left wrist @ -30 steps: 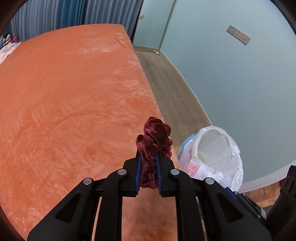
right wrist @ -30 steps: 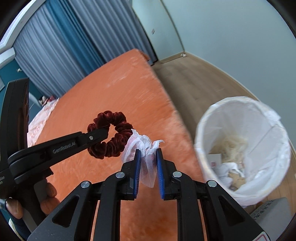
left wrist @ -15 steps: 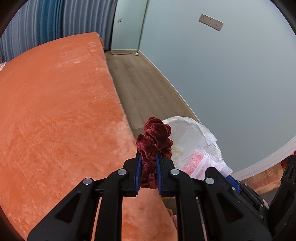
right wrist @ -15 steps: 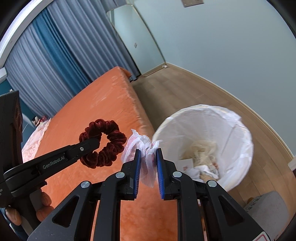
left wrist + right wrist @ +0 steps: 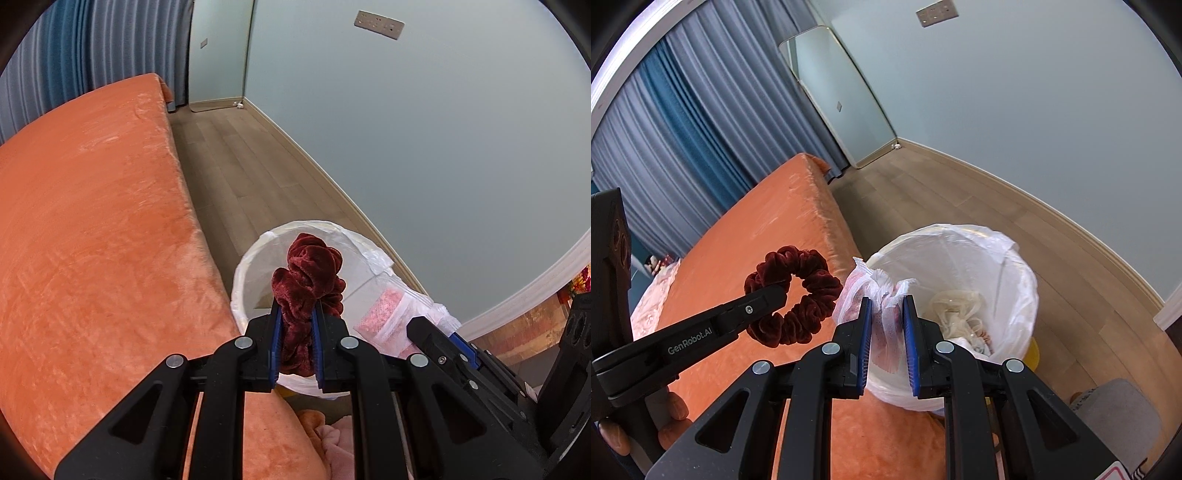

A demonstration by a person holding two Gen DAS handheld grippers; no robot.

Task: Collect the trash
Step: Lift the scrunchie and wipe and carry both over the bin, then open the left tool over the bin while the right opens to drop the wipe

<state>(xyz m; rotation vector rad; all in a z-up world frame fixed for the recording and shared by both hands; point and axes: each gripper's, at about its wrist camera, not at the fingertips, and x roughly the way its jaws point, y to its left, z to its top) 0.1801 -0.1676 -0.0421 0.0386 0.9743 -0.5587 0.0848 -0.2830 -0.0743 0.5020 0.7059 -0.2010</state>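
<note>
My left gripper (image 5: 295,314) is shut on a dark red velvet scrunchie (image 5: 308,277), held in the air in front of a white-lined trash bin (image 5: 255,266). In the right wrist view that scrunchie (image 5: 794,295) hangs over the edge of the orange bed (image 5: 746,236), left of the bin (image 5: 1004,258). My right gripper (image 5: 885,306) is shut on a crumpled clear plastic bag with pink contents (image 5: 882,295), at the bin's near-left rim. The same bag (image 5: 384,317) shows in the left wrist view, over the bin's right side. Crumpled paper and wrappers (image 5: 960,314) lie inside the bin.
The orange plush bed (image 5: 92,240) fills the left. Wood floor (image 5: 240,158) runs between the bed and a pale blue wall (image 5: 424,129). Blue curtains (image 5: 683,129) hang behind the bed. A grey object (image 5: 1119,417) and something yellow (image 5: 1032,354) sit by the bin's base.
Both grippers have moved off the bed toward the bin with their loads. The bin has come from the right side toward the middle of both views.
</note>
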